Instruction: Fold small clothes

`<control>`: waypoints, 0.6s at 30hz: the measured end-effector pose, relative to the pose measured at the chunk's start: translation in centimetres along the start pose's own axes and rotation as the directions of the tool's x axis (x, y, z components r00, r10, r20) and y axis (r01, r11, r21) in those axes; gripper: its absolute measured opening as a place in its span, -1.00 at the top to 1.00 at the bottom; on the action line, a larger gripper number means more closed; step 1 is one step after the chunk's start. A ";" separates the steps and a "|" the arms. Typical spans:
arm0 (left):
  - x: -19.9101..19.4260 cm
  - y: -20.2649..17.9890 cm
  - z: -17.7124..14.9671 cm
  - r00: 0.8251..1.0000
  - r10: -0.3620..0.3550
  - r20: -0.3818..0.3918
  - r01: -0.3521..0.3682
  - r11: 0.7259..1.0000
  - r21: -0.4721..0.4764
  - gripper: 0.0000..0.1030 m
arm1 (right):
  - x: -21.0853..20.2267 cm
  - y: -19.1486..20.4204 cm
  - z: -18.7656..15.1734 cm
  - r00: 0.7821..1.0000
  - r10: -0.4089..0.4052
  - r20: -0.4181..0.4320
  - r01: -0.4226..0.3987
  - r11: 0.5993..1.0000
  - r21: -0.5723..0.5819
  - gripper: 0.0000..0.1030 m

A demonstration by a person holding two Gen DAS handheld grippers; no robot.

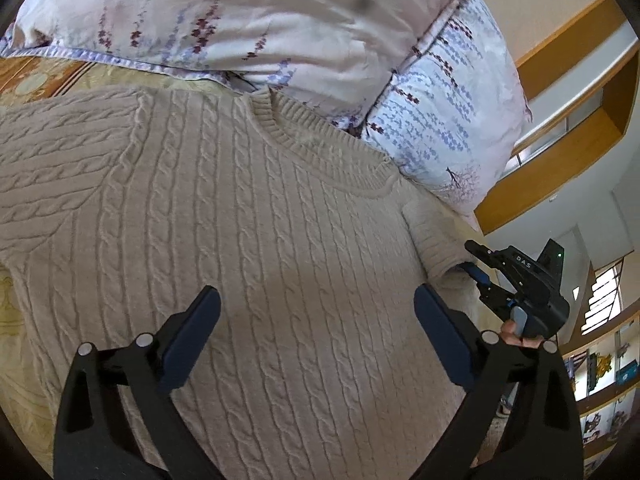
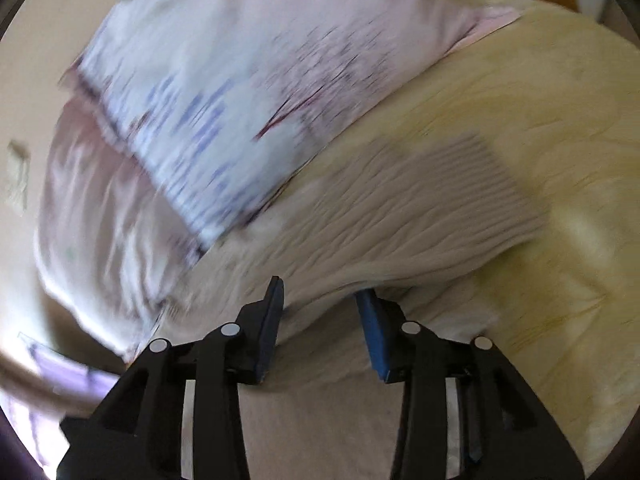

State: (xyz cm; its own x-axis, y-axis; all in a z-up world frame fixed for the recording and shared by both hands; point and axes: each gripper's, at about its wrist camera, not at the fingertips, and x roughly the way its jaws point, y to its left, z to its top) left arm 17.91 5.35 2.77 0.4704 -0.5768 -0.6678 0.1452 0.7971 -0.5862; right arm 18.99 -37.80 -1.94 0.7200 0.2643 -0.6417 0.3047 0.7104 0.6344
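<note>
A beige cable-knit sweater [image 1: 240, 220] lies flat on the bed, neckline toward the pillows. My left gripper [image 1: 316, 296] hangs over its chest, open wide with nothing between the fingers. At the right edge, the sweater's sleeve [image 1: 436, 240] ends by my right gripper [image 1: 474, 260], whose fingers stand apart at the sleeve. The right wrist view is blurred. There the right gripper [image 2: 320, 290] is open, and the sleeve [image 2: 400, 216] with its ribbed cuff [image 2: 488, 176] stretches away just past the fingertips. A fold of it lies between the tips, and the pads are not pressed on it.
Two floral pillows [image 1: 280, 20] [image 1: 452, 112] crowd the sweater's neckline at the head of the bed. A yellow bedspread [image 2: 540, 120] lies under the sweater. Wooden shelves [image 1: 580, 80] line the wall at the right. A person's fingers [image 1: 512, 332] hold the right gripper's handle.
</note>
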 end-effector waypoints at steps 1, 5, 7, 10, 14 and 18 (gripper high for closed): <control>-0.1 0.2 0.0 1.000 -0.005 0.002 0.005 1.000 -0.007 -0.86 | 0.2 0.1 0.2 1.000 -0.017 0.014 0.017 1.000 -0.003 0.54; -0.7 0.8 0.2 1.000 -0.005 0.015 0.005 1.000 -0.016 -0.86 | -0.6 3.2 0.5 0.991 -0.084 0.104 0.098 0.987 -0.131 0.76; -1.0 1.1 0.2 1.000 -0.012 0.022 0.013 1.000 -0.022 -0.86 | -1.0 5.8 -0.1 0.989 -0.056 0.137 0.085 0.972 -0.217 0.78; -1.1 1.8 0.4 0.999 -0.039 0.029 0.041 0.997 -0.061 -0.79 | -0.5 11.5 -3.1 0.993 0.089 0.075 -0.052 0.916 -0.397 0.79; -0.5 2.5 0.5 0.997 -0.078 0.015 0.079 0.989 -0.124 -0.59 | 3.6 16.6 -9.5 0.969 0.119 -0.216 -0.225 0.784 -0.578 0.75; 0.4 3.1 0.5 0.996 -0.092 -0.007 0.089 0.980 -0.177 -0.54 | 5.3 15.1 -11.4 0.944 0.082 -0.321 -0.250 0.812 -0.527 0.20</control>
State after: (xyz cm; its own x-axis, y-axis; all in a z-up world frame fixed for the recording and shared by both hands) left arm 18.95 7.62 0.90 0.4486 -0.6487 -0.6148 0.0301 0.6984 -0.7150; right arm 20.28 -18.25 -0.67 0.5041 0.5168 -0.6919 -0.2613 0.8549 0.4482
